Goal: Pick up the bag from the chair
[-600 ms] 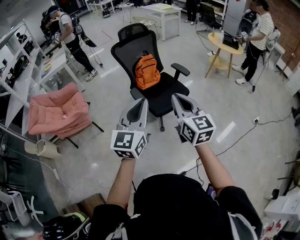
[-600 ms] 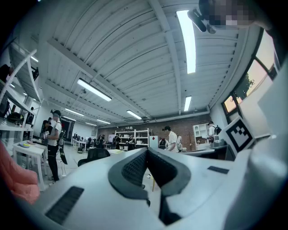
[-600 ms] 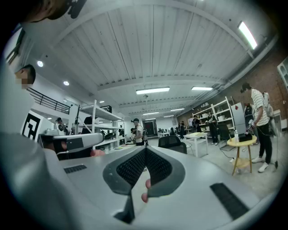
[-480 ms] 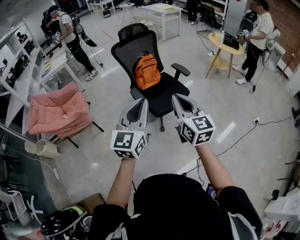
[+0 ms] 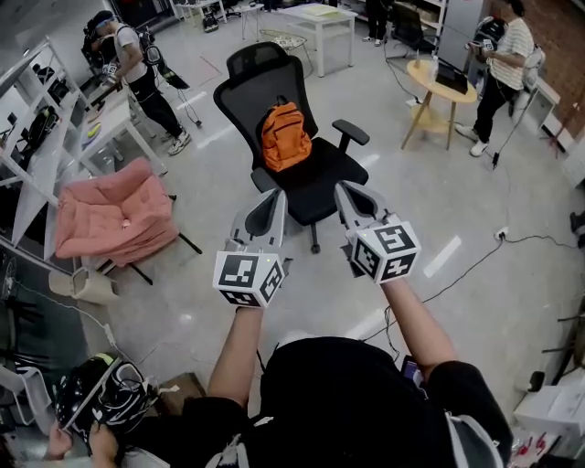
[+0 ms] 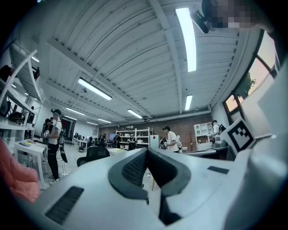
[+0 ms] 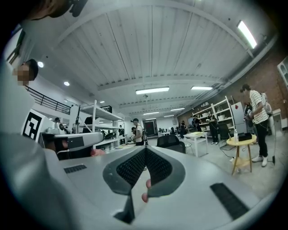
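The orange fabric backpack (image 5: 285, 137) stands on the seat of the black mesh office chair (image 5: 320, 183), leaning on the backrest, at 12 o'clock from both grippers and well apart from them. The left gripper (image 5: 276, 199) and right gripper (image 5: 347, 192) are both clenched on nothing. Risk: arriving with the jaws unopened would likely topple the backpack or swivel the chair, and a shallow pinch may slip off the soft fabric.

A pale grey polished floor (image 5: 494, 192) spreads around you. At the frame's left sits a pink cushioned lounge chair (image 5: 114, 219), at upper right a round wooden side table (image 5: 437, 84), at top centre a white rectangular table (image 5: 320, 20). Long fluorescent strip lights (image 6: 186, 38) cross your ceiling.
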